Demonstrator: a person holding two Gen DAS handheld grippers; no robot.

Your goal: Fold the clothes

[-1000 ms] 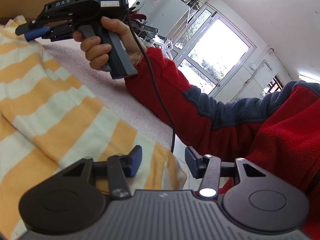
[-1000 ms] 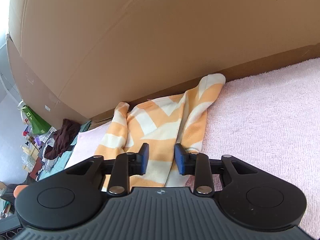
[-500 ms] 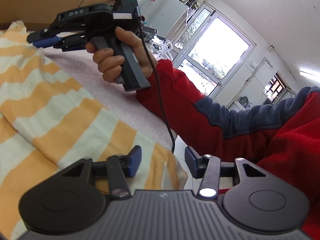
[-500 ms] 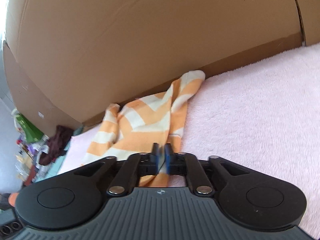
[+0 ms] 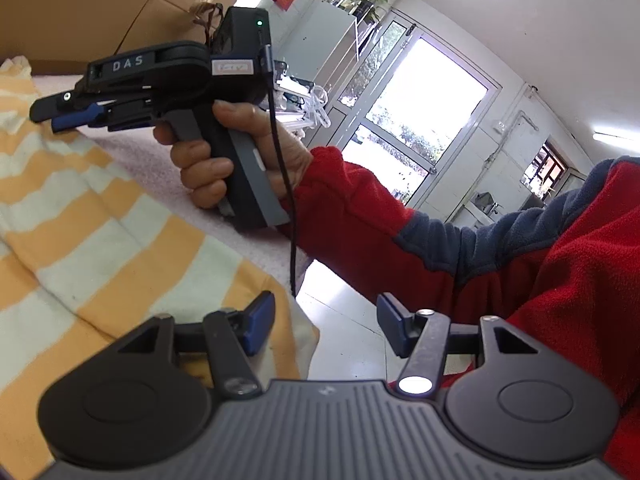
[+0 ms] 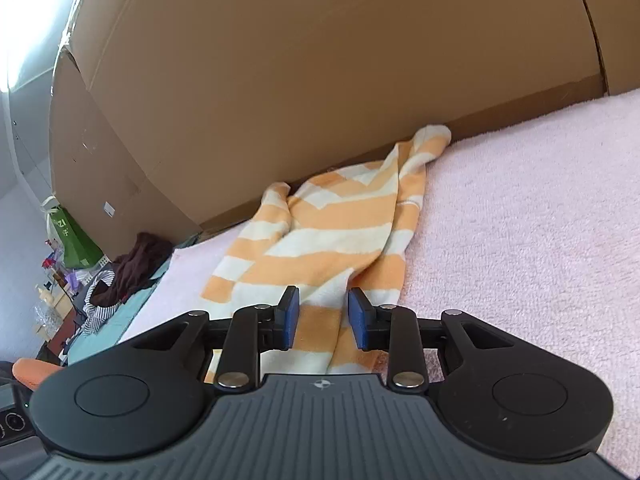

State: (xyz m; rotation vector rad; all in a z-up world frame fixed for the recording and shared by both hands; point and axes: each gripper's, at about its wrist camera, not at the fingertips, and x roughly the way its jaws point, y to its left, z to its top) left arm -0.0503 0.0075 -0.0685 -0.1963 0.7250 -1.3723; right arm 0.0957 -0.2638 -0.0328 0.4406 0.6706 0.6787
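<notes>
An orange-and-white striped garment lies spread on a pink fleecy cover, its far end bunched against a cardboard wall. My right gripper hovers low over the garment. Its jaws stand apart and are closing, with a raised fold of the cloth between the pads but not pinched. In the left wrist view a hand holds that right gripper over the cloth. My left gripper is at the garment's near corner by the table edge. Its jaws are opening, and only the corner's edge reaches into the gap.
A person's red-and-blue sleeve crosses the left wrist view, with a black cable hanging from the right gripper. Floor shows past the table edge. A heap of dark and striped clothes and a green bag lie beyond the cover's left end.
The right gripper's jaws were together half a second ago and now stand apart. The right hand has shifted along the garment. The left gripper's jaws stand slightly wider.
</notes>
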